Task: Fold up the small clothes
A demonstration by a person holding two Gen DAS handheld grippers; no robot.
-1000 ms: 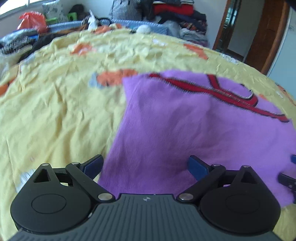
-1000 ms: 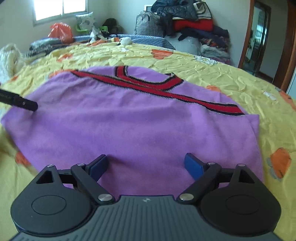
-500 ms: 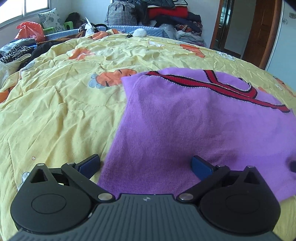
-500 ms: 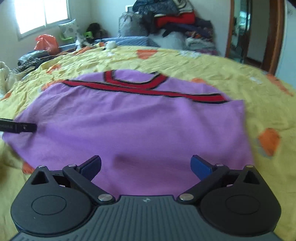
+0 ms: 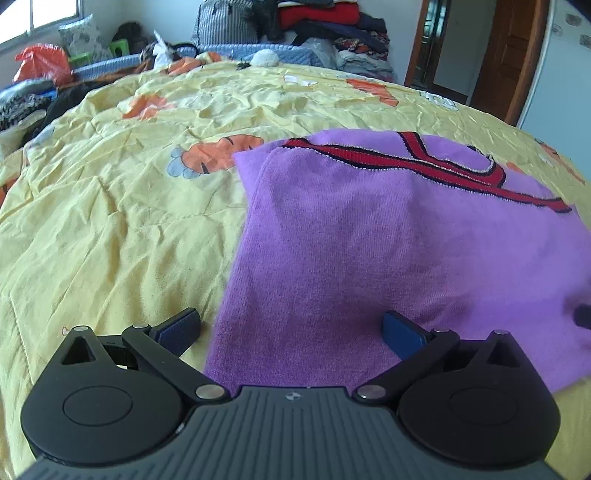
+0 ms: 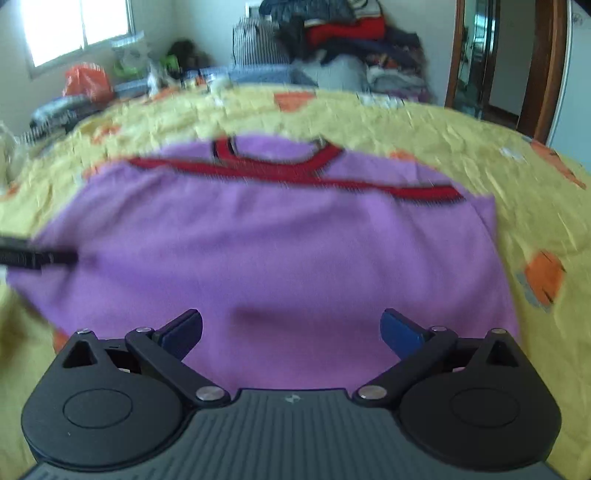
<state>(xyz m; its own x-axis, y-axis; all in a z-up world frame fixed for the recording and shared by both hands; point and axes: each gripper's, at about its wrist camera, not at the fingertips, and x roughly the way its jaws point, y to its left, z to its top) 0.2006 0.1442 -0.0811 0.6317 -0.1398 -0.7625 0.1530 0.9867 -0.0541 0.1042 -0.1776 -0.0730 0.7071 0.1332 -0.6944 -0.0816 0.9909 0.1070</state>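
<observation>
Purple vest (image 5: 369, 240), yellow bedsheet (image 5: 110, 221), piled clothes (image 5: 332, 22)

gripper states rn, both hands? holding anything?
Left gripper: open, holding nothing, over the near edge of the purple top.
Right gripper: jaws have just been opening, now wide open, holding nothing; purple top lies below.

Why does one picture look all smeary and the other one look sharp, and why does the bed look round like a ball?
Right wrist view: motion blur smears the purple top and yellow bedspread, and the window glares white. Left wrist view: sharp, you can see the knit and wrinkles. Both views: the fisheye lens bends the flat bed into a dome.
</observation>
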